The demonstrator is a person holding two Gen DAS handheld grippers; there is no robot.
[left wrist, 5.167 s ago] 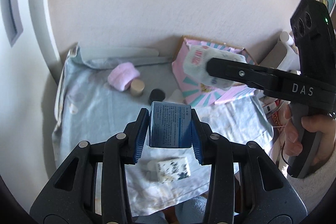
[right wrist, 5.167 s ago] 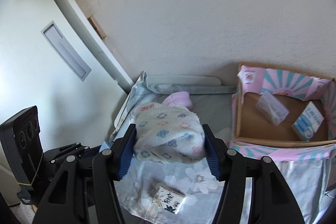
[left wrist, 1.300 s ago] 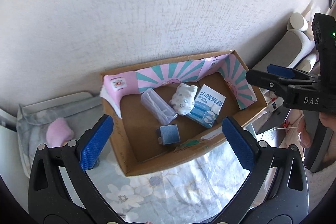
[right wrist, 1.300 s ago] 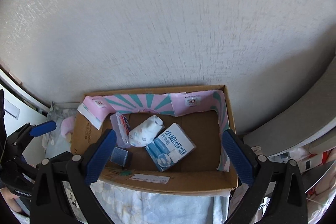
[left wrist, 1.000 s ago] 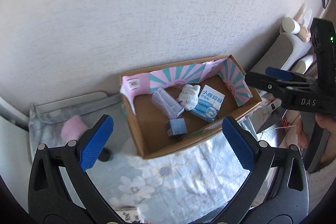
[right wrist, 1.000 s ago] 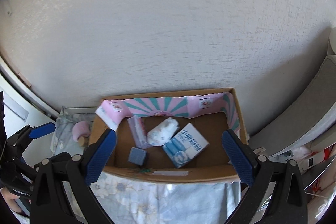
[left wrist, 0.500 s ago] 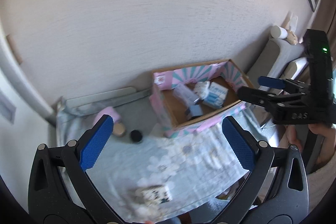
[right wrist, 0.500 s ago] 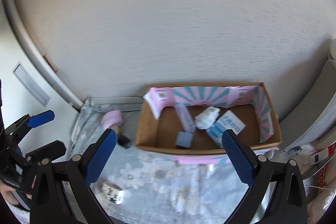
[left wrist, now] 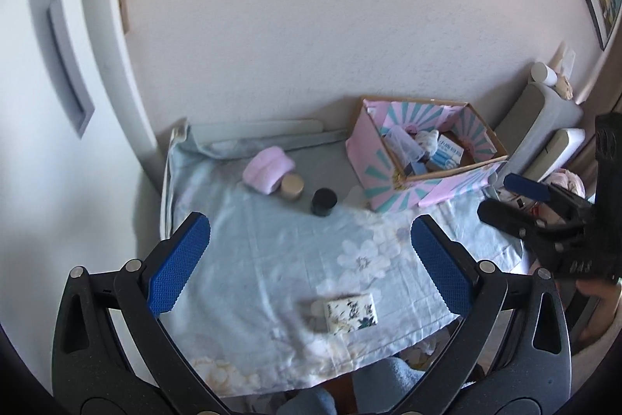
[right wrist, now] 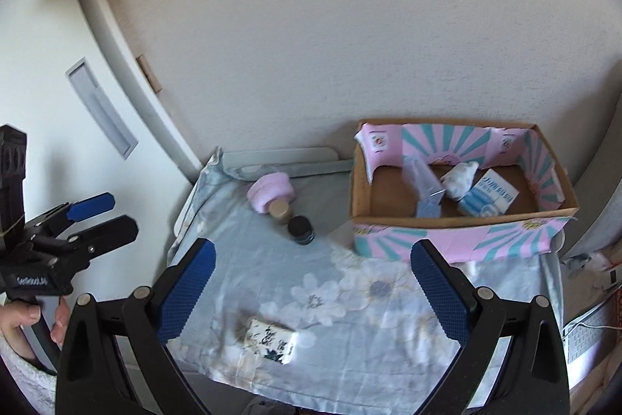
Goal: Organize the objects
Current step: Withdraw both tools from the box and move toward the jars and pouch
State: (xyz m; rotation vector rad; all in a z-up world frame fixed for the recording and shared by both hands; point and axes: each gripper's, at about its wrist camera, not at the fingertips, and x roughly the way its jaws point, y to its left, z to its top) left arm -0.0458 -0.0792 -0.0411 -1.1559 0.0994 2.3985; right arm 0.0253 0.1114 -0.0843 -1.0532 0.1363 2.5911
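A pink-and-teal cardboard box [left wrist: 392, 177] [right wrist: 458, 236] stands at the table's back right. It holds a clear case [right wrist: 420, 177], a white patterned sock [right wrist: 460, 177], a blue-white packet [right wrist: 488, 199] and a small blue box [right wrist: 427, 209]. On the cloth lie a pink roll [left wrist: 268, 170] [right wrist: 270, 195], a tan-lidded jar [left wrist: 291, 187] [right wrist: 280, 211], a black jar [left wrist: 323, 202] [right wrist: 300, 229] and a small floral box [left wrist: 352, 312] [right wrist: 272, 339]. My left gripper [left wrist: 311, 259] and right gripper [right wrist: 309, 282] are both open and empty, high above the table's front.
The table wears a pale blue floral cloth [left wrist: 272, 259] [right wrist: 350, 298]. A white wall runs behind it, a door frame [left wrist: 105, 45] stands at left. Grey cushions [left wrist: 544, 127] and clutter sit to the right of the table.
Both grippers have pulled back and away from the box, toward the table's front. The whole table with the loose objects has come into view.
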